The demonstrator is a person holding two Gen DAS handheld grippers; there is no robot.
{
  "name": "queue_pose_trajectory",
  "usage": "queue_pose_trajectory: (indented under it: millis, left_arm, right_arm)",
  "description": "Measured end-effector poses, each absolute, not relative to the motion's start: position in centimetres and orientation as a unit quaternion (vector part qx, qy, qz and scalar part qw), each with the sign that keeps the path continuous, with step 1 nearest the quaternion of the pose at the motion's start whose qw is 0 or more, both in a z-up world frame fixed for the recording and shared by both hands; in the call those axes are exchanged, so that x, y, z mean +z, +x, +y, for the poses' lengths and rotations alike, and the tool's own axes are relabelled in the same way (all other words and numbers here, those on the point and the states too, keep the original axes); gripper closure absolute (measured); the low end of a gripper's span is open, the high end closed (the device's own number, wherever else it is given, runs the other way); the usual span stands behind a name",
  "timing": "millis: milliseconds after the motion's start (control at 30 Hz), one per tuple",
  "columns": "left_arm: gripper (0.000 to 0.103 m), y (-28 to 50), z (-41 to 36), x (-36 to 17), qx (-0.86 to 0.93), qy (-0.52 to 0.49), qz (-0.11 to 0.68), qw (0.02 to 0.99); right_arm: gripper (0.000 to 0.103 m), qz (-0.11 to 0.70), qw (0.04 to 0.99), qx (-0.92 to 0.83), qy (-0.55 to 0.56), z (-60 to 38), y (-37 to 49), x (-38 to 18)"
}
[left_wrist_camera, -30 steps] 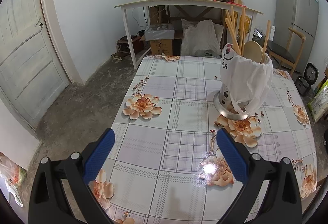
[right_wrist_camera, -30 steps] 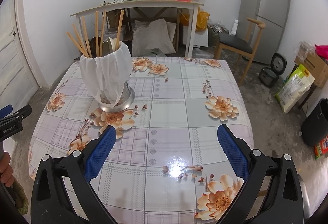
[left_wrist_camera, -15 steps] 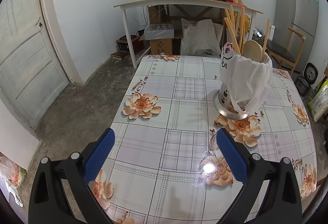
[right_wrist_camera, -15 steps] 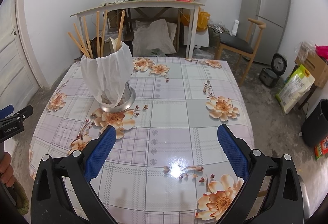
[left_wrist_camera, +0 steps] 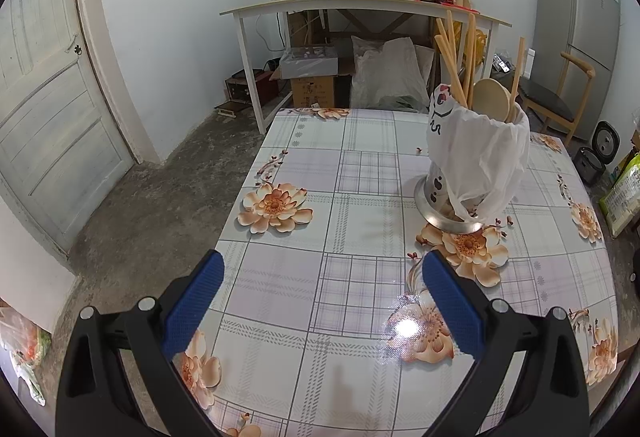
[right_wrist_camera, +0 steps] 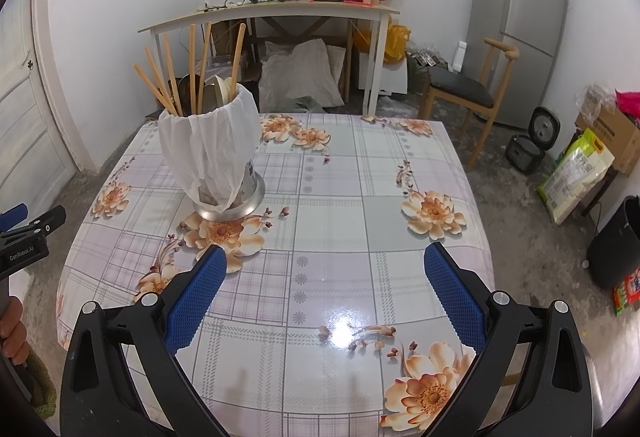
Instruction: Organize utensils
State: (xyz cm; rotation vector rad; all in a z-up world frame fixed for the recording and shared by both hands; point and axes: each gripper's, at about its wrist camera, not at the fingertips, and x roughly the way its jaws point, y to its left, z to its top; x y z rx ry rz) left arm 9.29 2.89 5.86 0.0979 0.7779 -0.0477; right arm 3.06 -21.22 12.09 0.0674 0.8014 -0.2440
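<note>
Left gripper (left_wrist_camera: 322, 269) and right gripper (right_wrist_camera: 325, 261) both spread wide, empty, over bare tablecloth (right_wrist_camera: 332, 197), utensil holder (right_wrist_camera: 216, 153) near far-left edge

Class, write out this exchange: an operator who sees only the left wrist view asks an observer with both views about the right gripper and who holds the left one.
Operator: I can't see the right gripper. What state is it in?
Observer: The right gripper is open and empty, over the table, with the holder ahead to its left.
Operator: What is behind my own gripper?
Observer: At the right view's left edge, a hand grips the handle below the left gripper.
</note>
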Motion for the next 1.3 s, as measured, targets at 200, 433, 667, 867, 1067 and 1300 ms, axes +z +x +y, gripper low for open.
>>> queue_pose_trajectory:
  millis: [200,433,667,867,1067,1300]
  left_arm:
    - [0.006,9.24,2.82,6.02,-0.024,0.048,0.377,0.925]
    - [0.006,9.24,2.74,6.07,-0.024,0.049,0.378,0.924]
    - [0.006,9.22,2.73,6.07,-0.024,0.049,0.378,0.924]
    - [0.006,9.22,2.65,6.06,-0.025,0.05,0.379,0.924]
    - [0.006,9.24,2.65,6.01,-0.025,0.049,0.379,0.924]
    - [0.006,9.18,2.83,5.81,-0.025,0.049,0.38,0.923]
  right_arm:
    - [0.008,0.388,0.913,-0.118,0.032,-21.19,3.03,12.13]
    - [0.008,0.388,0.914,-0.117,0.032,-21.28,3.07,12.24]
    - [0.008,0.388,0.914,-0.117,0.032,-21.38,3.06,12.16]
    - [0.008,0.389,0.913,-0.115,0.03,-21.33,3.13,12.11]
    - [0.008,0.389,0.913,-0.115,0.031,-21.3,3.15,12.06]
    - [0.008,0.389,0.913,-0.115,0.029,-21.28,3.16,12.02]
